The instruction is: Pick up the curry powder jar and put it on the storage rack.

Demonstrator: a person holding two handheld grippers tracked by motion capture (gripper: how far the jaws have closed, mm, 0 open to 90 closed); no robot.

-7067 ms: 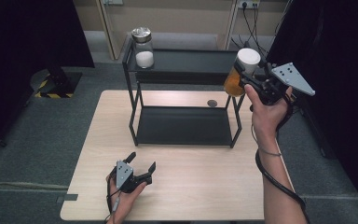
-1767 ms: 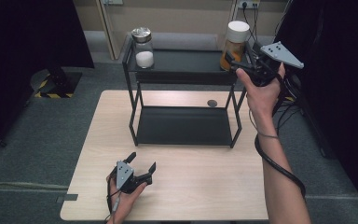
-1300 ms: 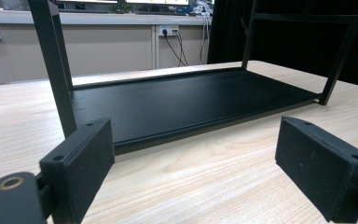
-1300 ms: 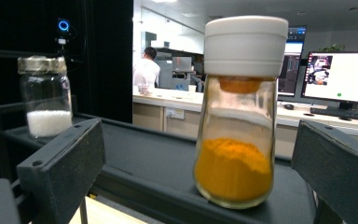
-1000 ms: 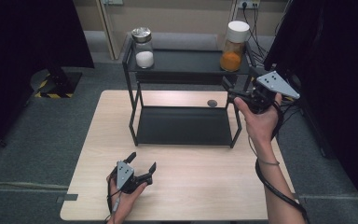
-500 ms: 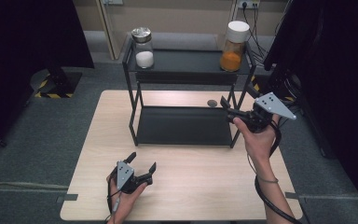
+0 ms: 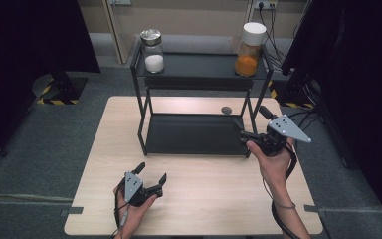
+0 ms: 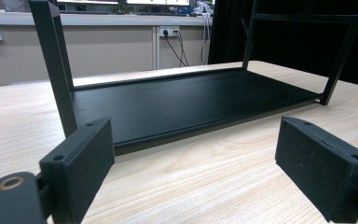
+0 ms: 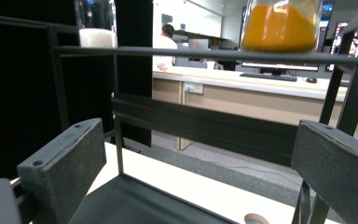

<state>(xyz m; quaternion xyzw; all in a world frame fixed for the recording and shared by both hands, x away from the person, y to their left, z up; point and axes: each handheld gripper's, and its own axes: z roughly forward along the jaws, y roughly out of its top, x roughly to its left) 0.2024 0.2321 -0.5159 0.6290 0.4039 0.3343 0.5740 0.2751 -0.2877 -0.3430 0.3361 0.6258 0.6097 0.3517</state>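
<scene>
A jar of orange powder (image 7: 248, 50) with a white lid stands on the right end of the black rack's top shelf (image 7: 199, 64). A jar of white powder (image 7: 153, 50) with a silver lid stands at the left end. My right gripper (image 7: 249, 117) is open and empty, low beside the rack's right front leg. In the right gripper view, the right gripper (image 9: 191, 168) looks up at the orange jar (image 9: 282, 28) and white jar (image 9: 95, 28). My left gripper (image 7: 151, 172) rests open on the table in front of the rack. In the left gripper view, the left gripper (image 8: 191, 158) faces the lower shelf (image 8: 186, 102).
The rack stands at the back middle of a light wooden table (image 7: 204, 199). A small dark round disc (image 7: 226, 110) lies on the table behind the rack. Cables and dark curtains lie beyond the table's right side.
My right gripper set the orange jar on the top shelf, let go, and came down and back to the rack's right front leg. The left gripper has not moved.
</scene>
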